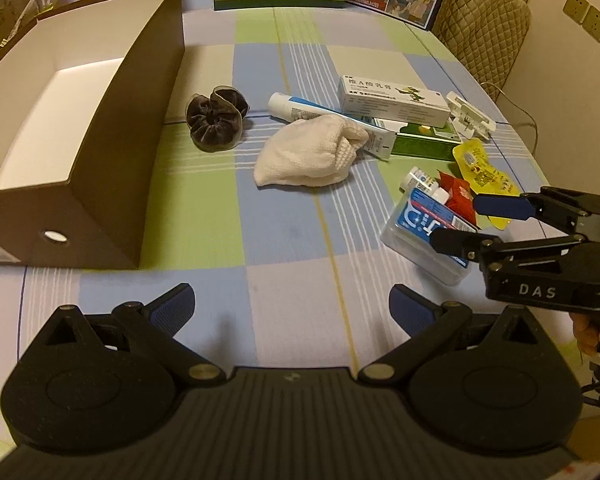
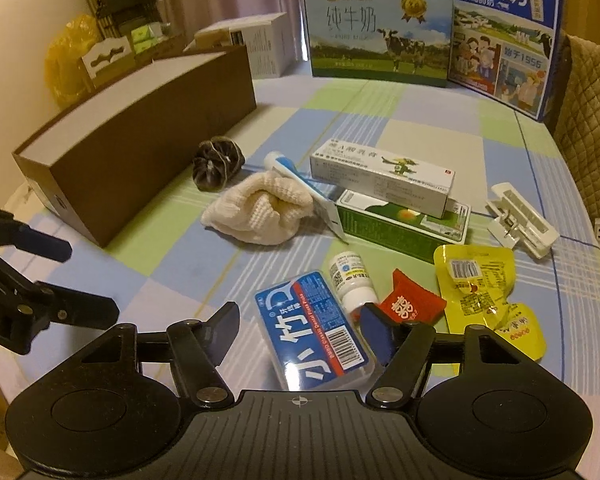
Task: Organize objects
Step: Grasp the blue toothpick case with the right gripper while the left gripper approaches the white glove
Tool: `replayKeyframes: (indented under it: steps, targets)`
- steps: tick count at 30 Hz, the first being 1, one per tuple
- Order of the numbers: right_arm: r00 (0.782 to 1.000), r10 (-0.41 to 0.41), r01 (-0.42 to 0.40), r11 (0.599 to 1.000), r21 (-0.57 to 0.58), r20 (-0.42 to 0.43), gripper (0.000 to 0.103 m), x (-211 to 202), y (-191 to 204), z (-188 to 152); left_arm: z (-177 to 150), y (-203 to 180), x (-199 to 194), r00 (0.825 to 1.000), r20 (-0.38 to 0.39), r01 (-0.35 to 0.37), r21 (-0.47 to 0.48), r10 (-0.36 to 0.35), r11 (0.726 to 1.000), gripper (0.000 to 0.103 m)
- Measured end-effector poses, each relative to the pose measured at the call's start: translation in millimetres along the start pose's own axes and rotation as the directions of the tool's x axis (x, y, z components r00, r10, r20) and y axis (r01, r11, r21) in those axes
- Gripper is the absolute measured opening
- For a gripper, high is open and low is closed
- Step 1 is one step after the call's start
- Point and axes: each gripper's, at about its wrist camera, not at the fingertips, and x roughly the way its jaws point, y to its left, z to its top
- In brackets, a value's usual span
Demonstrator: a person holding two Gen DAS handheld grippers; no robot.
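Floss-pick box (image 2: 314, 330) is sitting between my right claw's (image 2: 300, 330) released fingers; I'm bracketing it for gripping, left claw (image 1: 290, 306) idling open.

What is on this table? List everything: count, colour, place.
box: 1, brown, left
scrunchie: 1, dark brown, beside box
cloth: 1, cream, centre
tube: 1, white-blue, behind cloth
white carton: 1, white, atop green carton
green carton: 1, green, right of cloth
clip: 1, white, right edge
pouches: 2, yellow, near right
red packet: 1, red, beside pouches
bottle: 1, white, beside floss box
floss box: 1, blue, between right gripper's fingers
milk cartons: 2, blue-green, far edge
left gripper: 1, black, open over tablecloth
right gripper: 1, black, open around floss box
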Motion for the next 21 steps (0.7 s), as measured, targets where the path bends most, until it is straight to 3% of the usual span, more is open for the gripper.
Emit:
replayKeyframes:
  steps: [7,11,21]
  targets:
    - [0.998,-0.021,0.02,1.0,-0.014,-0.053,0.064,13,2,-7,6,5,15,1.0,-0.03,0.006,0.002,-0.006,1.0,0.102]
    - [0.995,-0.015,0.014,1.0,-0.008,-0.097,0.057,15,11,-14,10,7,21,0.999,-0.043,0.012,0.005,-0.012,1.0,0.102]
    - [0.992,-0.077,0.077,0.997,0.003,-0.101,0.058,28,19,-8,19,10,32,0.998,-0.058,0.037,0.028,-0.035,0.999,0.102]
